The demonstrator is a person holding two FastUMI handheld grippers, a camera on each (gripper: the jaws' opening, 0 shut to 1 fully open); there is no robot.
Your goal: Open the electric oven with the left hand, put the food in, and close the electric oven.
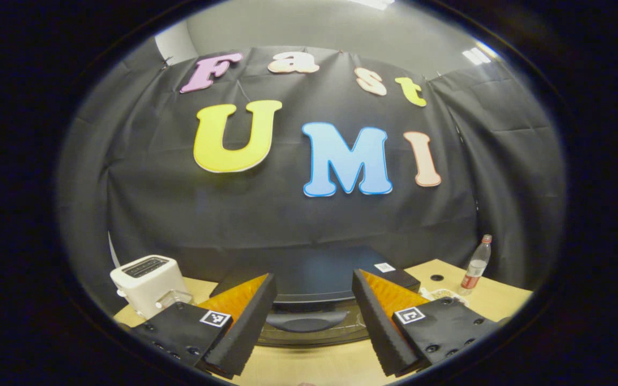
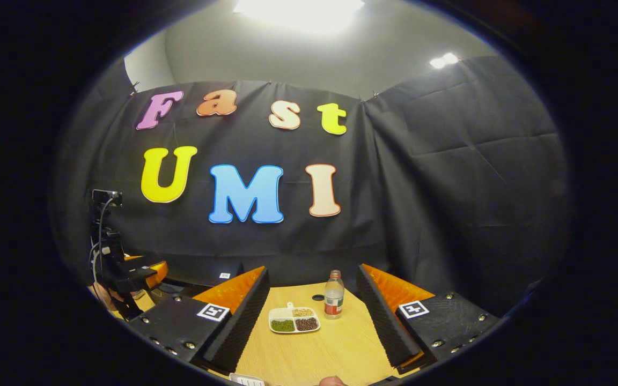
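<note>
A light wooden table point(image 2: 314, 348) is sitting against the booth's black cloth wall under grey walls and ceiling lights. In the left gripper view, the left gripper point(image 1: 314, 321) is hovering released, jaws wide, facing the closed black electric oven point(image 1: 314, 279); a white toaster point(image 1: 148, 284) is standing left, a plastic bottle point(image 1: 475, 265) well right. In the right gripper view, the right gripper point(image 2: 311, 316) is hanging open over bare tabletop, framing the food tray point(image 2: 294, 320) with the bottle just beside it.
</note>
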